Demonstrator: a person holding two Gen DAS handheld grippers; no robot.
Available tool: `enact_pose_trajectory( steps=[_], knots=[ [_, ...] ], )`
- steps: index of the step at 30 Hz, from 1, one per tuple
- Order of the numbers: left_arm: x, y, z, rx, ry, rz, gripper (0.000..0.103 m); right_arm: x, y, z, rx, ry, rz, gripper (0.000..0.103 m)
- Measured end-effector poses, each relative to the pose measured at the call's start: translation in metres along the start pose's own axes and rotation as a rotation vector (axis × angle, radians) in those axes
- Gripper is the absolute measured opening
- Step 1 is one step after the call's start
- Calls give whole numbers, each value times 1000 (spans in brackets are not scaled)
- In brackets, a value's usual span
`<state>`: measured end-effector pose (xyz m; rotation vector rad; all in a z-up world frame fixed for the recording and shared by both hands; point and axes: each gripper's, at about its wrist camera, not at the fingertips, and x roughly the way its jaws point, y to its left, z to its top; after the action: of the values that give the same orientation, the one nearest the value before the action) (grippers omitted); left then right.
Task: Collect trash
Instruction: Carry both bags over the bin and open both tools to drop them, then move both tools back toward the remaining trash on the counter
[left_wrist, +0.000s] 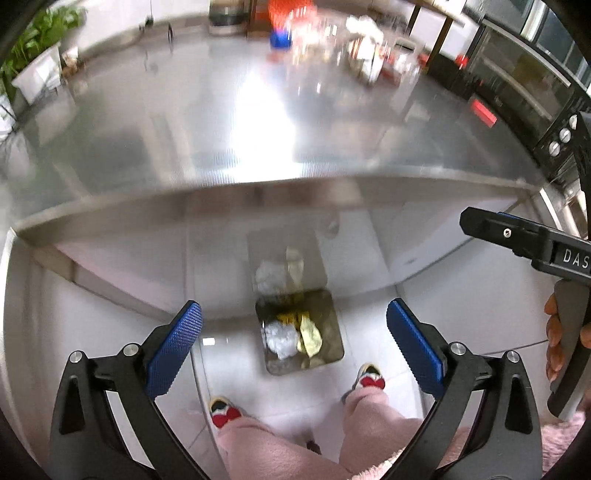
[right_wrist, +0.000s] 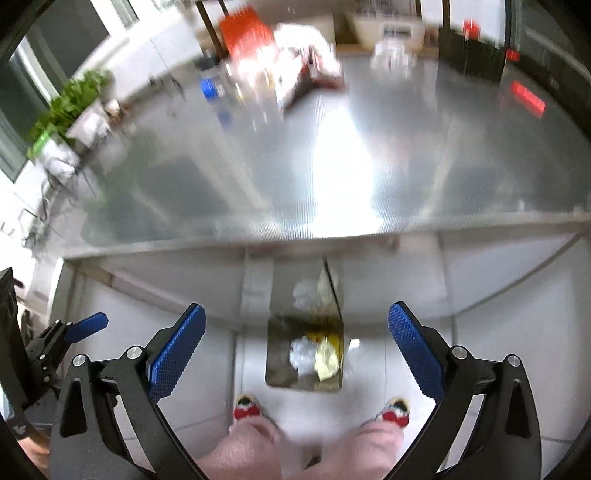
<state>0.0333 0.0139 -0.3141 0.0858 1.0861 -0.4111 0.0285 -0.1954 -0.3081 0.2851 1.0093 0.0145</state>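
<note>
A square metal bin (left_wrist: 334, 354) stands on the floor in front of the steel table, and it also shows in the right wrist view (right_wrist: 277, 369). Inside lie crumpled white trash (left_wrist: 280, 338) and yellow trash (left_wrist: 310, 336), seen again as white (right_wrist: 303, 356) and yellow (right_wrist: 327, 358) pieces. My left gripper (left_wrist: 294, 332) is open and empty, above the bin. My right gripper (right_wrist: 296, 336) is open and empty, also above it. The right gripper shows at the right edge of the left wrist view (left_wrist: 524, 240).
The steel table (left_wrist: 258, 140) fills the upper half, with bottles, an orange container (right_wrist: 245, 33) and packets at its far side. A potted plant (right_wrist: 70, 107) stands far left, an oven (left_wrist: 535, 96) at right. The person's legs and slippers (left_wrist: 369, 380) stand by the bin.
</note>
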Motion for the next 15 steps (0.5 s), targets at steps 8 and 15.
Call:
enact_pose_trajectory(
  steps=[8, 15],
  knots=[
    [-41, -10, 49, 42, -127, -11, 95, -33, -8, 49, 15, -136, -25, 99],
    [-33, -6, 100, 55, -171, 6, 95, -29, -14, 103, 13, -193, -44, 99]
  ],
)
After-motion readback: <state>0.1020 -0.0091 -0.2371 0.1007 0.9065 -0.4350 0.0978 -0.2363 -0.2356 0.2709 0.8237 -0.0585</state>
